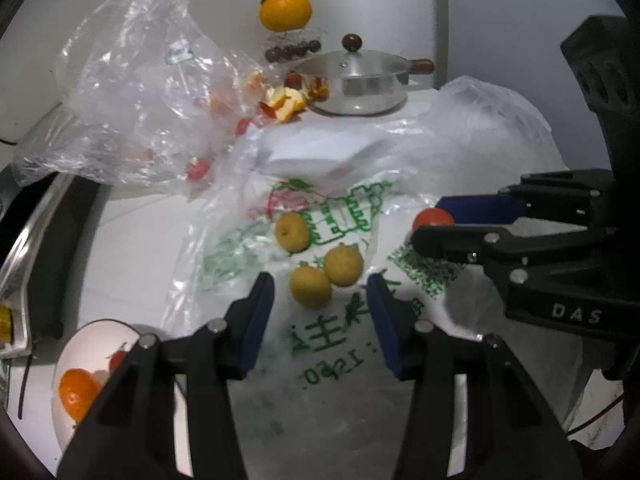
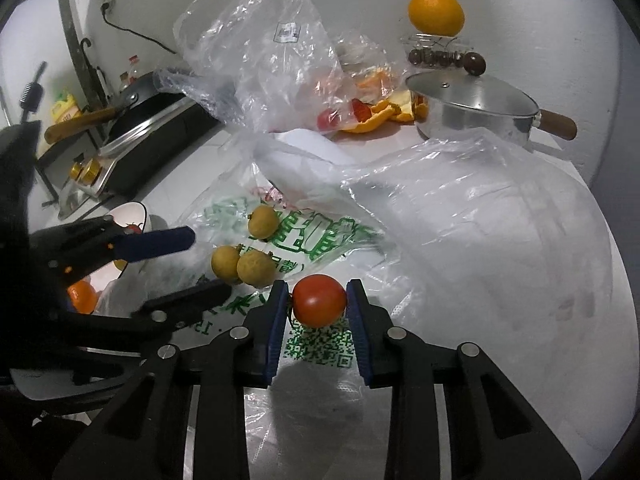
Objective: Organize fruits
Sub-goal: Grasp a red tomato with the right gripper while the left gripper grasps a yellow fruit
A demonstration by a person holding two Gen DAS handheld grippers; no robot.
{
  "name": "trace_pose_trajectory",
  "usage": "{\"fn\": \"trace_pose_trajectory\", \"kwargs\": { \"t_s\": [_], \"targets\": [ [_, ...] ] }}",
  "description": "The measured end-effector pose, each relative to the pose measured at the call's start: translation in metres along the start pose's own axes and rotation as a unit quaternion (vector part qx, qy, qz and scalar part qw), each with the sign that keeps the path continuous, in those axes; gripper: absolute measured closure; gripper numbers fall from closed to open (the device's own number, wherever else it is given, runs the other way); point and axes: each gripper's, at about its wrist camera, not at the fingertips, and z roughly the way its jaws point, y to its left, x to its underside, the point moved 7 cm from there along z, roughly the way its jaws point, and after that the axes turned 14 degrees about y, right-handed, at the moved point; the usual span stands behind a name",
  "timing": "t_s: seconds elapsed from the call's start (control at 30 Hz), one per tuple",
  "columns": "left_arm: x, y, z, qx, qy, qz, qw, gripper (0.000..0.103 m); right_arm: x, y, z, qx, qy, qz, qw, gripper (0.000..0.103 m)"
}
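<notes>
While the left gripper hangs unclenched just short of three yellow fruits on the printed bag, a bowl beside it holds seemingly two pieces. Right view: right gripper clamps the tomato, undelivered.

Red tomato, 3 yellow fruits, green-printed bag.

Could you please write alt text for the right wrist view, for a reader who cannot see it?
The right gripper clamps a small red tomato above a printed plastic bag. Three yellow fruits lie on the bag, the open left gripper beside them.
</notes>
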Motion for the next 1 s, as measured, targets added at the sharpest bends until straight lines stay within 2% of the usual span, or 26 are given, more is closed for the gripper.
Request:
{"fn": "trace_pose_trajectory", "kwargs": {
  "t_s": [0.33, 0.47, 0.63, 1.0],
  "targets": [
    [-0.003, 0.001, 0.020, 0.030, 0.026, -0.017, 0.9991, 0.057, 0.000, -0.004, -0.001, -0.008, -0.006, 0.007, 1.000, 0.071],
    [-0.004, -0.001, 0.022, 0.032, 0.026, -0.008, 0.9991, 0.072, 0.001, -0.007, 0.001, -0.012, -0.003, 0.014, 1.000, 0.071],
    [-0.004, -0.003, 0.022, 0.032, 0.025, -0.003, 0.9992, 0.079, 0.001, -0.006, 0.000, -0.011, -0.004, 0.012, 1.000, 0.071],
    [0.002, -0.006, 0.009, 0.043, 0.014, 0.002, 0.9990, 0.079, 0.001, -0.002, -0.003, -0.006, -0.005, 0.008, 1.000, 0.071]
  ]
}}
